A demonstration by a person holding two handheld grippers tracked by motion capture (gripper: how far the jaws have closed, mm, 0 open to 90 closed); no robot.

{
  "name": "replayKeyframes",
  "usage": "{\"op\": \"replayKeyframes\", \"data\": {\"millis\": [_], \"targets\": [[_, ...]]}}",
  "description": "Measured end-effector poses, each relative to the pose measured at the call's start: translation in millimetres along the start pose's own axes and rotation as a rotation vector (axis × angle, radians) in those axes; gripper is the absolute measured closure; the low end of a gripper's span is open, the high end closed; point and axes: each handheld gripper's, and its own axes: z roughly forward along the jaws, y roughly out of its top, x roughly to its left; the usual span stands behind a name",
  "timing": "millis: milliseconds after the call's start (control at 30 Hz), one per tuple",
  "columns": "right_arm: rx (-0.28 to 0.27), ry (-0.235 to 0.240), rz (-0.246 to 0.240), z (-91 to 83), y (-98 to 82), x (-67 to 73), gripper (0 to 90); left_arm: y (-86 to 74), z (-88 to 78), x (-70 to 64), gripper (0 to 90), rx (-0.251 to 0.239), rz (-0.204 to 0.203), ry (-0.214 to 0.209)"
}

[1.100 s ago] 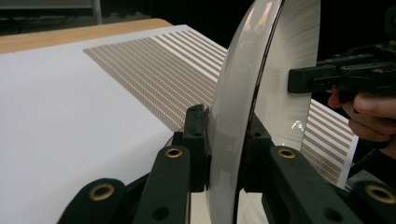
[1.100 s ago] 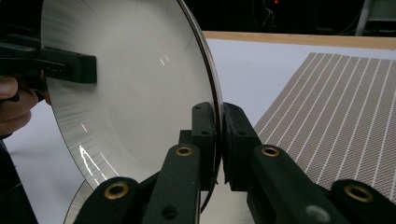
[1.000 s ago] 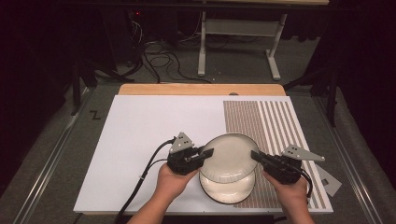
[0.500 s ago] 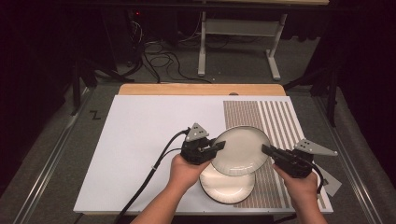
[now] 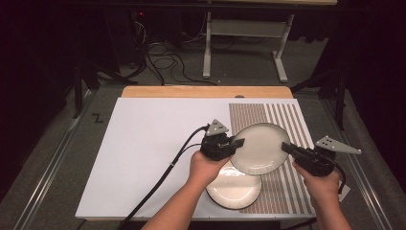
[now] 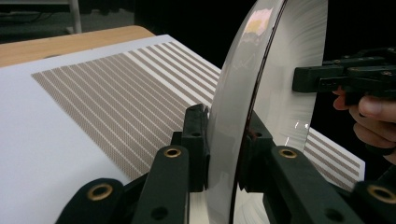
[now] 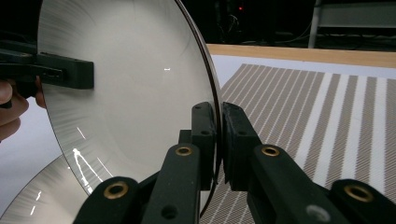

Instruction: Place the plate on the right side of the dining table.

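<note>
The upper plate (image 5: 261, 148) is stiff and glazed, so it looks slippery and breakable; a rim grip on opposite edges, as here, seems the safest hold, since one side alone would let it tip. The left claw (image 5: 233, 145) is pinched shut on the plate's left rim, and the right claw (image 5: 288, 147) is closed on the right rim, so the plate hangs between them above the tabletop (image 5: 143, 143), over the edge of the striped mat (image 5: 292, 124). It is pale cream, round and shallow, with a thin dark edge and a glossy face that catches highlights. A second plate (image 5: 234, 189) lies flat below, near the front edge; whether the two still touch is hard to tell from above.
</note>
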Motion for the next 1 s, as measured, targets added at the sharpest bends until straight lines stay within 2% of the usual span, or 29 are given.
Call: {"op": "replayKeyframes", "data": {"millis": [267,500,733,1000], "targets": [[0.001,-0.037,-0.002,-4.6,4.7,-15.6,85.8,7.8,20.5,1.7,76.0,-0.008,0.009,-0.019],[0.012,-0.067,0.000,-3.0,10.9,-26.3,85.6,11.6,35.2,5.7,76.0,-0.009,-0.011,-0.028],[0.033,-0.092,0.009,-0.9,10.3,-37.4,85.6,12.7,53.2,9.8,75.1,0.013,-0.022,-0.035],[0.049,-0.129,0.022,-7.7,2.6,-51.9,85.5,8.3,77.0,5.4,74.2,0.045,-0.036,-0.047]]}}
